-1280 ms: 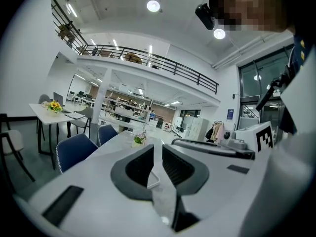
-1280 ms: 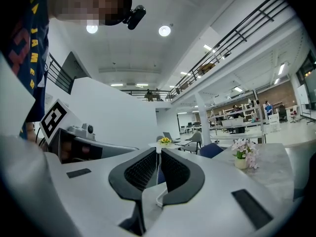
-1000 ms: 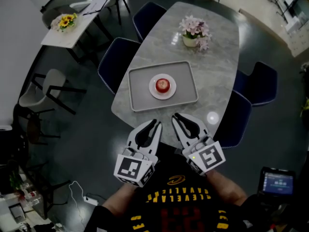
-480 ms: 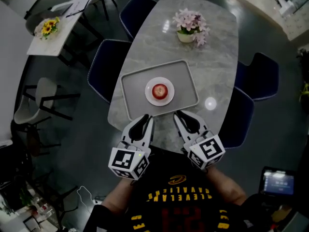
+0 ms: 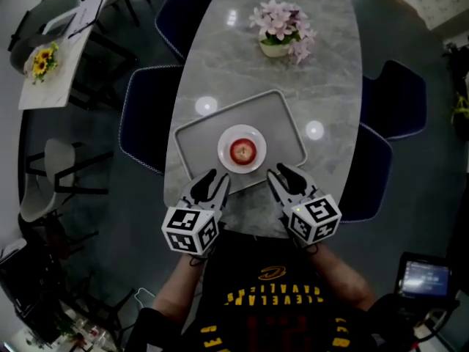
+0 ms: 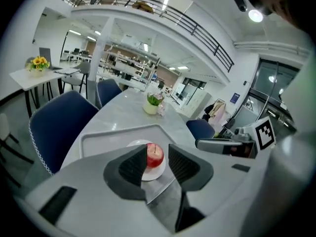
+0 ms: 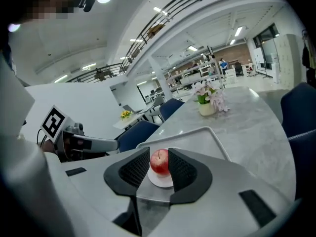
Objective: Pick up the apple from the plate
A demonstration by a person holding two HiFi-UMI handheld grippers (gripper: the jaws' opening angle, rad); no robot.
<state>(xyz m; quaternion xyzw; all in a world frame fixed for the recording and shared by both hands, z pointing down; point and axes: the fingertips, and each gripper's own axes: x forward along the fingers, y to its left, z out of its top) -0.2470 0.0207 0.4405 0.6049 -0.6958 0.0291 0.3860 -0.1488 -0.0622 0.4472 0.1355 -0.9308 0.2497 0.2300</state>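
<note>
The grey marble table [image 5: 242, 64] fills the middle of your head view, long and rounded. Dark blue chairs [image 5: 143, 119] are tucked in along both of its sides.

On the table's near half sits the grey tray [image 5: 284, 123], turned a little askew to the table edge.

Now your tools. Your left gripper [image 5: 218, 177] has its tips at the tray's near left corner. Your right gripper [image 5: 278, 171] has its tips at the tray's near rim, and both point in toward the tray's middle. Both sets of jaws have just been opening, and there they stand, spread wide. The ribbed pads [image 6: 129, 164] face each other with nothing pinched between them.

At the far end of the table is a small pot of pink flowers [image 5: 278, 31], well apart from the tray.

In the middle of the tray is the round white plate [image 5: 227, 139], just ahead of both grippers and touched by neither.

And in the plate's centre is your target, the red apple [image 5: 242, 151], upright with its stem up, resting on the plate. Look down either gripper view and it shows framed in the gap between the jaws. It's farther out on the tray, though, clear of the pads, with your two grippers flanking it from the near side.
</note>
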